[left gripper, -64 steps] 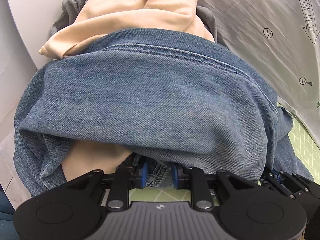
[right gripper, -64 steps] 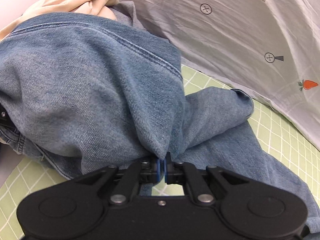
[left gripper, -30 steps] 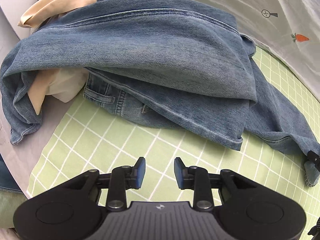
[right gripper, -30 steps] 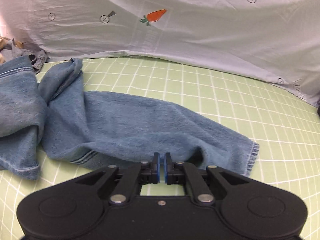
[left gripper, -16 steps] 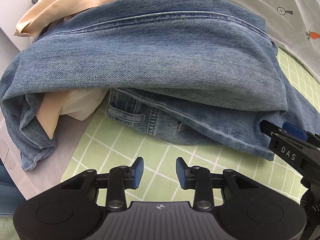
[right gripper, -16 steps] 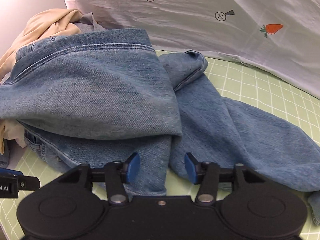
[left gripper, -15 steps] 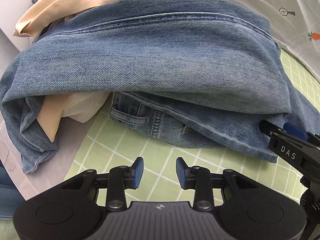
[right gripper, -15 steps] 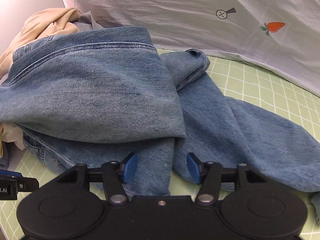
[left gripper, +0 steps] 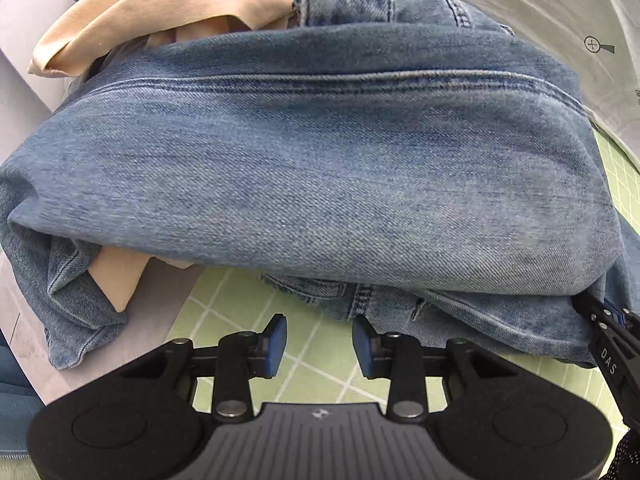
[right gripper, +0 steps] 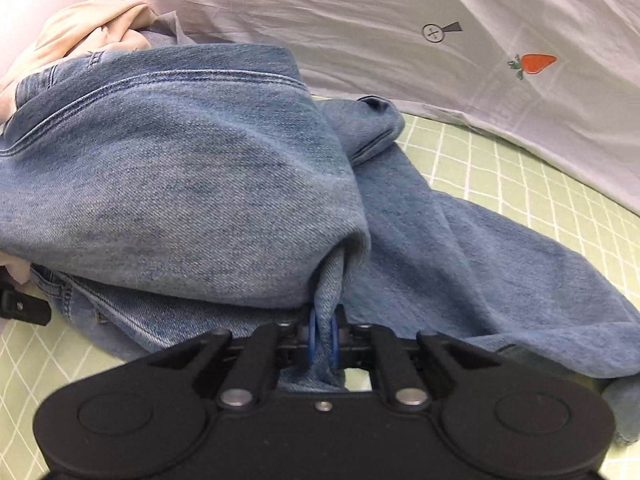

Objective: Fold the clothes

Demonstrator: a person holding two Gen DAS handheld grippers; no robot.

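- The left wrist view looks forward from behind the left gripper [left gripper: 319, 339], low over the green checked mat [left gripper: 224, 304] and very near the heaped jeans [left gripper: 320, 168], which fill most of it.
- The right wrist view looks forward from behind the right gripper [right gripper: 323, 330], also low and close, towards the white printed sheet [right gripper: 440, 60].
- Both views share the jeans, the mat, the sheet and the beige cloth [left gripper: 160, 4].
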